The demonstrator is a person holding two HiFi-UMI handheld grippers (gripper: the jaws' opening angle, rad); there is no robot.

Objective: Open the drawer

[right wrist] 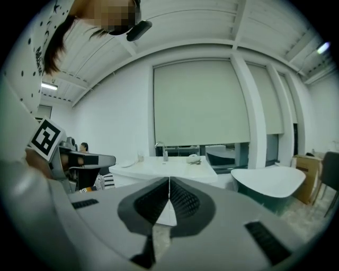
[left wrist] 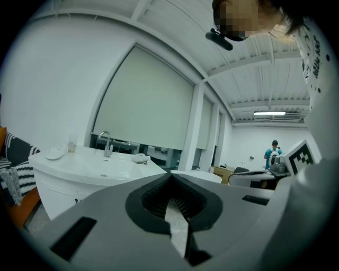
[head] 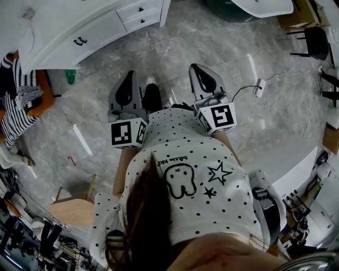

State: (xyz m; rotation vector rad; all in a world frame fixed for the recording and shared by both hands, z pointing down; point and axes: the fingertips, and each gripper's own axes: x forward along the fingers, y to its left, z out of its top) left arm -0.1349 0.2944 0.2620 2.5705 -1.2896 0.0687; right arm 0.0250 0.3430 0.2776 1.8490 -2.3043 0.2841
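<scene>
A white vanity cabinet (head: 100,29) stands at the top left of the head view. It has a wide drawer front with a black handle (head: 80,41) and two small drawers (head: 139,16) beside it, all closed. Both grippers hang in the air well short of the cabinet, over the grey floor. My left gripper (head: 130,74) is shut with nothing in it; its jaws meet at the tip (left wrist: 170,177). My right gripper (head: 196,68) is also shut and empty (right wrist: 169,181). The vanity's sink top (left wrist: 90,169) and faucet (right wrist: 164,151) show ahead in both gripper views.
A white-and-green tub (right wrist: 267,182) stands to the right of the vanity. A power strip with its cable (head: 259,88) and a white stick (head: 82,139) lie on the floor. Striped cloth on an orange seat (head: 18,106) is at left, a wooden stool (head: 74,206) behind.
</scene>
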